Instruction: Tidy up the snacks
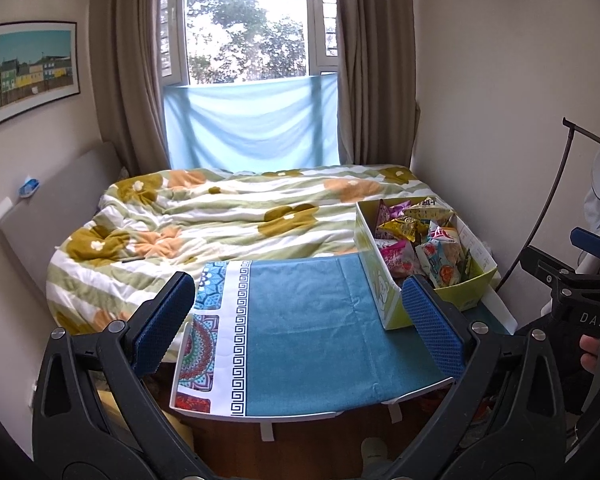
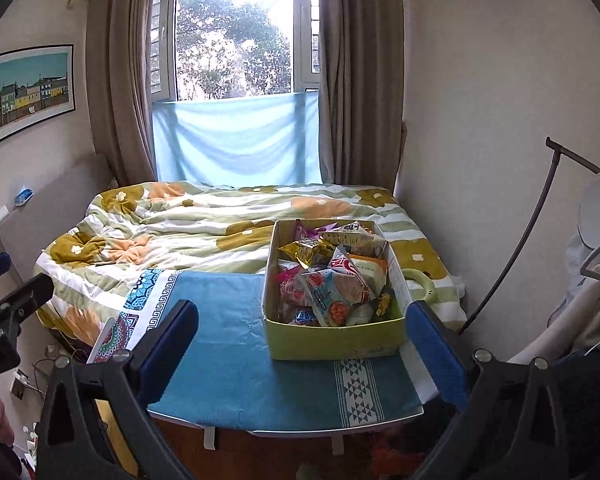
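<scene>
both hand-held grippers, left point(image 1: 300, 320) and right point(image 2: 304, 344), gape wide, empty.

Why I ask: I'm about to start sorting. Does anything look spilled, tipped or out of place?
Nothing spilled. The snack packets lie jumbled in a heap inside the green box, which sits upright on the blue-clothed table. Both grippers, left gripper and right gripper, are open and empty.
</scene>
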`<state>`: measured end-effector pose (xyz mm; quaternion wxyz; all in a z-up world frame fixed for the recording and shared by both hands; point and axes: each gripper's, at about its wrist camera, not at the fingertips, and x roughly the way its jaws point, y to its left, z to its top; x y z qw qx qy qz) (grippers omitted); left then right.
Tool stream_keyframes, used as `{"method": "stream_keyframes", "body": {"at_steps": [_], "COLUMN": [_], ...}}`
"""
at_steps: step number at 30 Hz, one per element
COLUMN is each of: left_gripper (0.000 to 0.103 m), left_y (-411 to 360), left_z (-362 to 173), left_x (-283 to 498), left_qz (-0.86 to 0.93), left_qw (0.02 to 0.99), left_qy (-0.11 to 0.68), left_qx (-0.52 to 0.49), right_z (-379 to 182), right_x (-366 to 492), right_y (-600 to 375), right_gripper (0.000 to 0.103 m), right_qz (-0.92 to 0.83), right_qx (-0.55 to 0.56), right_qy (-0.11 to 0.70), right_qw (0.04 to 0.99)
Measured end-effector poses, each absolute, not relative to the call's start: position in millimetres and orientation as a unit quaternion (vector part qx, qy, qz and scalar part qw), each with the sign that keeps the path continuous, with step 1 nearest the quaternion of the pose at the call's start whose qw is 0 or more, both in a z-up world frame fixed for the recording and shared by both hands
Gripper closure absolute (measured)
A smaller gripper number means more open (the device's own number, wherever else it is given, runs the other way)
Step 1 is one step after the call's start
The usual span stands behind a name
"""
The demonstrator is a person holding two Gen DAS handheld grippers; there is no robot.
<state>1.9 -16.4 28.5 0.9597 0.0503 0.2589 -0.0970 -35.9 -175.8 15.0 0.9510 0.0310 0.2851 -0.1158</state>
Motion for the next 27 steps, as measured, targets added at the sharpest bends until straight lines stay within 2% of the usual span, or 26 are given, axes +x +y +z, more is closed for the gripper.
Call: {"method": "stream_keyframes", "body": {"at_steps": [27], "left_gripper": [0.0], "left_y": [-12.6], "left_z": [28.4], "left_x": [8.5], "left_qz": [-0.09], "left_qw": [0.961], "left_qy": [0.257], "left_qx": [0.049], "right_z": [12.7], "right_x": [-27.2], "right_y": [-177.2], "right_gripper": [0.001], "right_qz": [-0.116], "right_qx": [0.035], "right_qy": [0.287], "right_qw": [0.95]}}
